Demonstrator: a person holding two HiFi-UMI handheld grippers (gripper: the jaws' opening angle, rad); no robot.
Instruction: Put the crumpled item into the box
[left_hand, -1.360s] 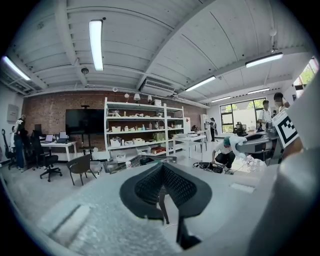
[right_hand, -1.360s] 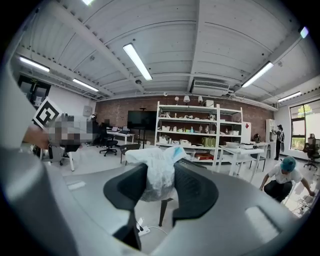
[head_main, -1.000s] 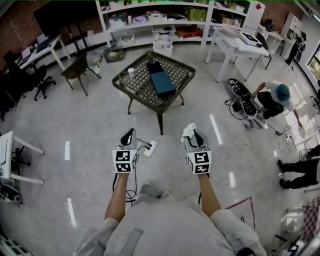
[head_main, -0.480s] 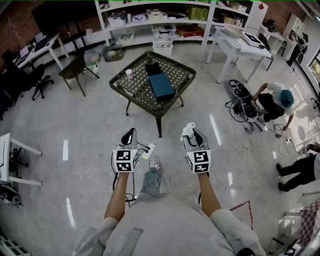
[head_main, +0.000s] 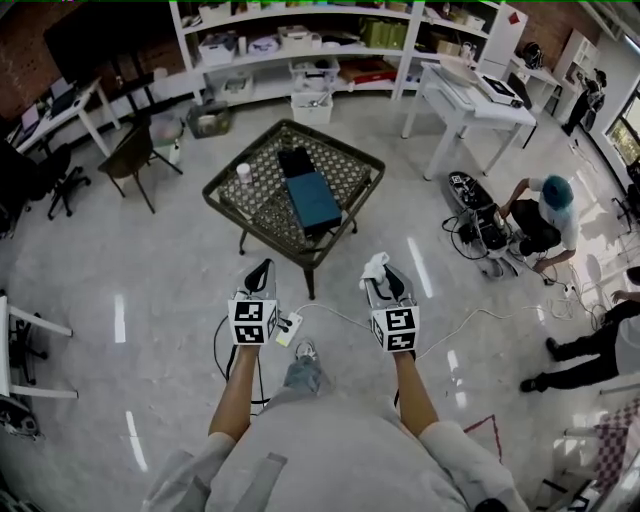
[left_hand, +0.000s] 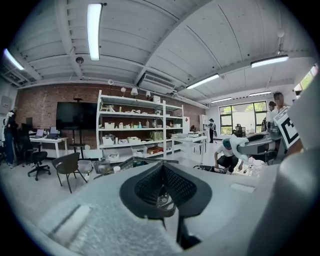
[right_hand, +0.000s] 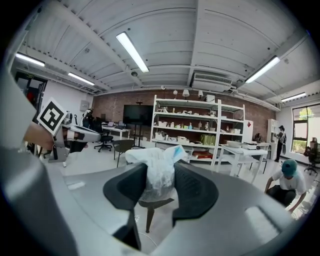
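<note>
My right gripper (head_main: 381, 272) is shut on a crumpled white item (head_main: 375, 264), held at waist height over the floor. In the right gripper view the crumpled white item (right_hand: 158, 172) is pinched between both dark pads (right_hand: 192, 190) and bulges above them. My left gripper (head_main: 262, 266) is level with it on the left, shut with nothing in it; its pads (left_hand: 172, 182) meet in the left gripper view. Ahead stands a dark wicker table (head_main: 350, 185) carrying a blue box (head_main: 313, 200), a black box (head_main: 296, 162) and a white cup (head_main: 243, 172).
A power strip (head_main: 288, 328) and cables lie on the floor by my feet. A person (head_main: 545, 205) crouches over equipment at the right, and another person's legs (head_main: 590, 350) show further right. A chair (head_main: 125, 160), white tables (head_main: 470, 90) and shelves (head_main: 300, 40) ring the room.
The view has moved forward: the wicker table sits closer and further left. Both grippers hold the same pose, the right one still gripping the white item.
</note>
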